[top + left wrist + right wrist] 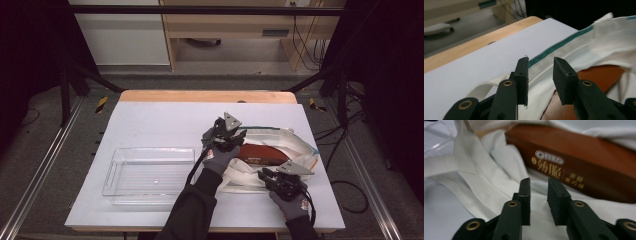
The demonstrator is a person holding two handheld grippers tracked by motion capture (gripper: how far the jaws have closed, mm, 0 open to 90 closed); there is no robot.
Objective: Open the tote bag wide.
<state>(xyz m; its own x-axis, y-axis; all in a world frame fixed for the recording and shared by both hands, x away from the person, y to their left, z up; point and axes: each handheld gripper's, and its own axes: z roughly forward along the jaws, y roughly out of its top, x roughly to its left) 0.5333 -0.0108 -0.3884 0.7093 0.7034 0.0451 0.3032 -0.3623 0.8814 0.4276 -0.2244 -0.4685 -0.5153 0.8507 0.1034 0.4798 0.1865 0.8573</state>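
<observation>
A white cloth bag [285,137] with a teal stripe [560,45] lies on the right half of the table, its mouth open. Inside it lies a brown box [260,153] with gold lettering [554,168]. My left gripper [227,136] hovers over the bag's far-left rim. In the left gripper view its jaws [540,62] stand apart above the white cloth, with nothing between them. My right gripper [266,176] is at the bag's near edge. In the right gripper view its jaws [538,181] are open over the cloth [486,170], pointing at the box, holding nothing.
An empty clear plastic tray [149,174] stands on the white table top [165,120], left of the bag. The table's wooden far edge [207,96] runs behind. A dark floor and metal frame rails surround the table.
</observation>
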